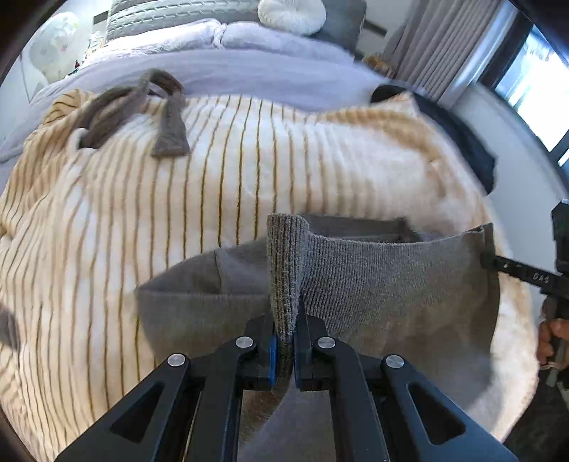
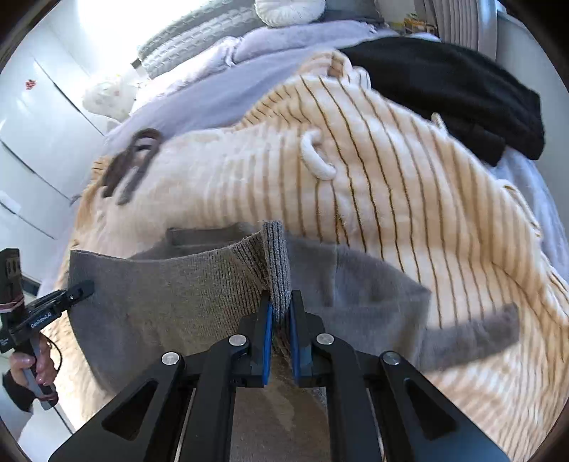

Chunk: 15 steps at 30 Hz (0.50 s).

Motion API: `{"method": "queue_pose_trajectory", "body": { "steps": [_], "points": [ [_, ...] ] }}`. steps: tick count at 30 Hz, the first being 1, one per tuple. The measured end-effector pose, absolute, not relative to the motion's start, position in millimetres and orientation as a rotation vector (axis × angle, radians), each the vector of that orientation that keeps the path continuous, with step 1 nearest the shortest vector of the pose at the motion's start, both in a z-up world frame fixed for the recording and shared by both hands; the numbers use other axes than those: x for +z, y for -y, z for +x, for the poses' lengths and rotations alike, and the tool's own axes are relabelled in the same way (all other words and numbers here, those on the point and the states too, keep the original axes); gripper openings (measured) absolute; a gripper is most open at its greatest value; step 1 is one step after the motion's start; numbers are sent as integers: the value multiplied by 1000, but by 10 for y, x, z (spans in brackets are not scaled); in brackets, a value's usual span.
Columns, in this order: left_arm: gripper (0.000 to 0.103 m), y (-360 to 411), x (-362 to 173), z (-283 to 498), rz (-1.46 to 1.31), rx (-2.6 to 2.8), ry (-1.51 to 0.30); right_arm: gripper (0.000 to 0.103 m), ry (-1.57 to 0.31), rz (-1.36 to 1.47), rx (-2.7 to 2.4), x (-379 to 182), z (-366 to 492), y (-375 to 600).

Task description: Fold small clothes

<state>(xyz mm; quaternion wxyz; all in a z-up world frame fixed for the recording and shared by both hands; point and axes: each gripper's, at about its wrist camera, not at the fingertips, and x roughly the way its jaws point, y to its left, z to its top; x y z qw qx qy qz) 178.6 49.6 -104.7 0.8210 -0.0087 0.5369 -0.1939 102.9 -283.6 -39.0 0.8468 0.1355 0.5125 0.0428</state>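
Both grippers are clenched on the same grey knit garment (image 1: 391, 284), one at each end of its ribbed hem: the left gripper (image 1: 284, 341) pinches a bunched fold of the rib between its blue pads, and the right gripper (image 2: 281, 320) does the same at the opposite end, so the hem hangs stretched between the two and lifted off the bedding. The rest of the garment trails down onto a cream fleece blanket with thin brown stripes (image 1: 213, 177), where one grey sleeve (image 2: 473, 334) lies out flat to the side. The blanket gives a broad soft surface around the garment, with bare striped fleece open beyond the hem toward the pillows. One small grey-brown piece with looped straps (image 1: 156, 106) lies near the blanket's far edge, well apart from the held garment. One black garment (image 2: 462, 92) rests at the blanket's far right corner, partly overlapping it. Under the blanket is a lavender bedspread (image 1: 249, 74), and at the head of the bed I count one round white cushion (image 1: 291, 14) and one grey textured pillow (image 1: 170, 14). A hand (image 2: 35, 366) grips the left tool's handle at the bed's near edge
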Motion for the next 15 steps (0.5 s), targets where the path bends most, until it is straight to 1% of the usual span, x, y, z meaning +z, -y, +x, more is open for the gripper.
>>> {"method": "queue_pose_trajectory", "body": {
  "steps": [5, 7, 9, 14, 15],
  "points": [
    [7, -383, -1585, 1975, 56, -354, -1193, 10, -1149, 364, 53, -1048, 1278, 2968],
    [7, -402, -1678, 1986, 55, -339, -1181, 9, -1143, 401, 46, -1214, 1276, 3019],
    [7, -402, -1707, 1973, 58, -341, -1174, 10, -1116, 429, 49, -1271, 1239, 3036],
    [8, -409, -1727, 1951, 46, -327, -1167, 9, -1075, 384, 47, -1272, 1159, 2969],
    [16, -421, -1728, 1953, 46, -318, -1171, 9, -1076, 386, 42, -1260, 1166, 2970]
  ]
}}
